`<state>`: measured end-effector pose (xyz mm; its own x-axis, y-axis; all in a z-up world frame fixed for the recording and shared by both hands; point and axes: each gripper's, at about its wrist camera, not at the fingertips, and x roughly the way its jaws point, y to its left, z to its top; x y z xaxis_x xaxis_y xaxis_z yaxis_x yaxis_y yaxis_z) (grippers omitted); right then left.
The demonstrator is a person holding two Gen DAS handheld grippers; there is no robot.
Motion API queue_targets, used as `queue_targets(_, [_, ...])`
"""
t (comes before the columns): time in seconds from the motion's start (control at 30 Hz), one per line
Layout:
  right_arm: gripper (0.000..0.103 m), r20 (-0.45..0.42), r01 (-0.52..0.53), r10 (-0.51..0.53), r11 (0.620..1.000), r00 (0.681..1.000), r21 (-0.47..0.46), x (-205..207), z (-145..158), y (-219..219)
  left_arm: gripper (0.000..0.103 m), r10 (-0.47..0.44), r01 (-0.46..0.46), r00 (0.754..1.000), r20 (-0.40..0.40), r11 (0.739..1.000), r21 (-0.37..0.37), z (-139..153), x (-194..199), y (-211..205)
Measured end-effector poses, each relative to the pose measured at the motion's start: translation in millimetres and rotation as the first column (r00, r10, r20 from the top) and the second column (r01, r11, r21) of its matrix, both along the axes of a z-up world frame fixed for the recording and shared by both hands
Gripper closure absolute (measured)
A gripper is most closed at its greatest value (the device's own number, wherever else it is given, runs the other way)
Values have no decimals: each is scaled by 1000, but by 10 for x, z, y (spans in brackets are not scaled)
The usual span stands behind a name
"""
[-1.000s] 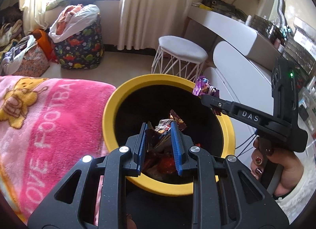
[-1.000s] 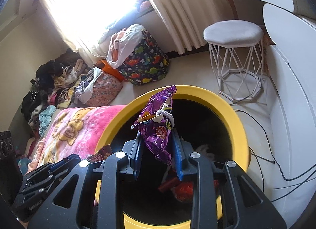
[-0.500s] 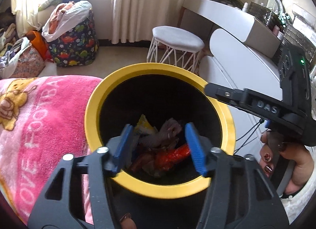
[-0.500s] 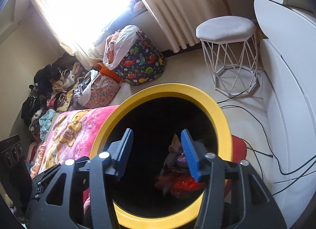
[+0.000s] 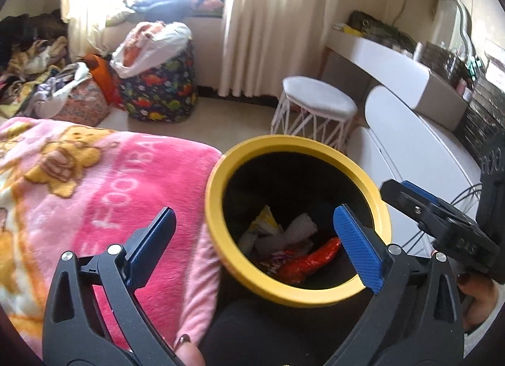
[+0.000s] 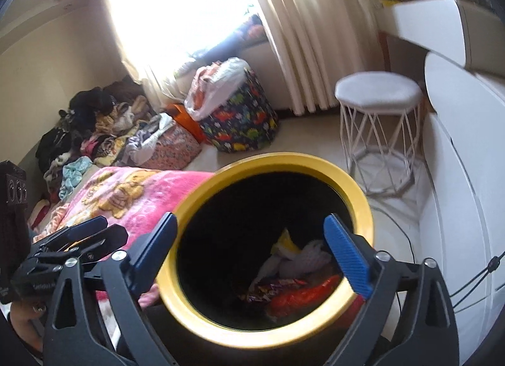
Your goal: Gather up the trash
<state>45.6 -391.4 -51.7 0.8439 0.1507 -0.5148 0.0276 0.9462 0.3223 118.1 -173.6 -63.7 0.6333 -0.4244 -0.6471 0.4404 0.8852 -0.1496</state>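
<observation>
Both the left gripper [image 5: 252, 239] and right gripper [image 6: 252, 246] have just been opened wide; nothing is held. The wrappers [image 5: 293, 249] are seen below them, inside the yellow-rimmed bin [image 5: 214, 183].

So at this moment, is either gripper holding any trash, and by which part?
Nothing is held. The left gripper and right gripper have just been opening and stand wide and empty over the yellow-rimmed bin; the wrappers lie inside it.

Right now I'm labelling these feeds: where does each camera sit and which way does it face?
Left wrist: on the left gripper, angled down into the yellow-rimmed bin; the right gripper and a hand show.
Right wrist: on the right gripper, facing into the bin; the left gripper shows.
Shared: bin, pink blanket, white stool.
</observation>
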Motion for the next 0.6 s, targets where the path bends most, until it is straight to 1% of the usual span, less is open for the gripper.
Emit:
queue_targets(0.03, [7,21,-1,2,1000,1000,-12,-30,27,37,11,19,-19,1000,20,1000,-5,35,-40,64])
queue_targets(0.17, [7,95,1,5,998,995,-70,-157,122,187,11,74,-74,994,81,997,-3,148,-164,216])
queue_targets(0.33, [7,173,17,4,992,985,-121,-318,156,338,11,134,-135,976,171,991,-7,243,-402,417])
queue_targets(0.43, [7,222,21,16,986,975,-166,-409,203,452,11,155,-160,966,206,987,6,254,-524,497])
queue_targets(0.53, [7,268,42,15,978,963,-202,-513,245,549,11,169,-169,963,209,985,-18,256,-600,588])
queue_targets(0.6, [6,292,55,8,976,956,-209,-574,253,585,11,187,-188,957,221,982,-19,258,-640,628])
